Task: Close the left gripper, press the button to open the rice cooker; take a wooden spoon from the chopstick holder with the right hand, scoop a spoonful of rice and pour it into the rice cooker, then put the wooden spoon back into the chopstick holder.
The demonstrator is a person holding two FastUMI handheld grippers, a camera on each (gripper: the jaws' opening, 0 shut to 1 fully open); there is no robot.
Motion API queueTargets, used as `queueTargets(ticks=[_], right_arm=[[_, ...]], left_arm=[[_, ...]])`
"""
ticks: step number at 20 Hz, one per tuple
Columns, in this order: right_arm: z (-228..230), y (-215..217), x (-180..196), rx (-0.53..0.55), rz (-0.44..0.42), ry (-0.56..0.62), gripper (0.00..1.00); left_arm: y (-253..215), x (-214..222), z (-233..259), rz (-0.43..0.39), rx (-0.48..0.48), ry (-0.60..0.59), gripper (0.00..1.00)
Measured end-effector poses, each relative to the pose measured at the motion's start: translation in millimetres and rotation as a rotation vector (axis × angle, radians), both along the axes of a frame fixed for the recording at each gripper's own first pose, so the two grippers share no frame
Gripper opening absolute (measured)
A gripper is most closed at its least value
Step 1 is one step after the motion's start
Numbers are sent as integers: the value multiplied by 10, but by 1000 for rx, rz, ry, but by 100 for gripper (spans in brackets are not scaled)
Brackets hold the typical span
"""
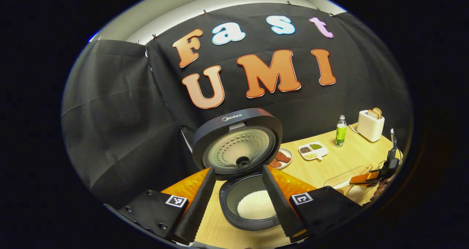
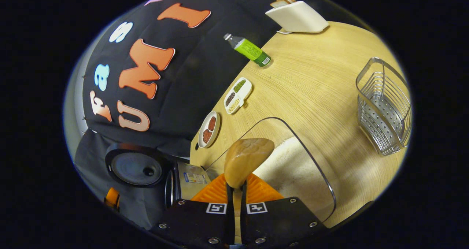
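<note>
The rice cooker (image 1: pixel 242 168) stands open on the wooden bench (image 1: pixel 329 164), its lid (image 1: pixel 237 146) tipped up and back, with a mound of white rice (image 1: pixel 256 205) already lying in the inner pot. The left tool (image 1: pixel 240 205) hovers just in front of the pot with its two fingers spread apart, holding nothing.

In the right gripper view, the right tool (image 2: pixel 236 190) is clamped tight on the handle of the wooden spoon (image 2: pixel 246 159), whose bowl points forward over a clear container (image 2: pixel 322 179) of rice (image 2: pixel 289 168). The spoon bowl looks empty (its curved back seems to face the camera, so this is a judgement). The wire chopstick holder (image 2: pixel 384 106) stands well apart on the bench, toward the far edge.

The step in hand appears to be scooping. To do it well, the spoon should dip under the rice with its hollow turned up, then lift level so no grains spill on the way to the cooker.

The container's clear rim is hard to see and sits close around the spoon, so the lift should clear it before swinging sideways. The raised lid limits the approach from behind the pot; the front and top are open. A small plate (image 2: pixel 209 129), a divided dish (image 2: pixel 237 95), a green bottle (image 2: pixel 249 50) and a toaster (image 2: pixel 296 16) line the back of the bench, away from the path.
</note>
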State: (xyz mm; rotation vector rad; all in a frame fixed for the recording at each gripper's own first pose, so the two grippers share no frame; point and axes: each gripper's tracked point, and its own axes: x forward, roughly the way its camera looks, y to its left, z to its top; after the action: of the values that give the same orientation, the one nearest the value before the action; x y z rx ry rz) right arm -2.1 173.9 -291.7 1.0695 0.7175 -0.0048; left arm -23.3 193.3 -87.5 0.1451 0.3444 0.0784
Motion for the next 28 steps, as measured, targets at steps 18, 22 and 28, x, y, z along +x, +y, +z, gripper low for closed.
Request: queueTargets(ticks=[18,22,28], right_arm=[[1188,-730,278,410,-92,-152,5],[1342,-653,367,422,-44,-161,6],[1621,-386,516,489,34,-168,5]], left_arm=[[-472,187,441,13,-75,-153,100],[-357,123,497,84,-86,-190,100],[-73,-79,535,176,-34,-216,100]])
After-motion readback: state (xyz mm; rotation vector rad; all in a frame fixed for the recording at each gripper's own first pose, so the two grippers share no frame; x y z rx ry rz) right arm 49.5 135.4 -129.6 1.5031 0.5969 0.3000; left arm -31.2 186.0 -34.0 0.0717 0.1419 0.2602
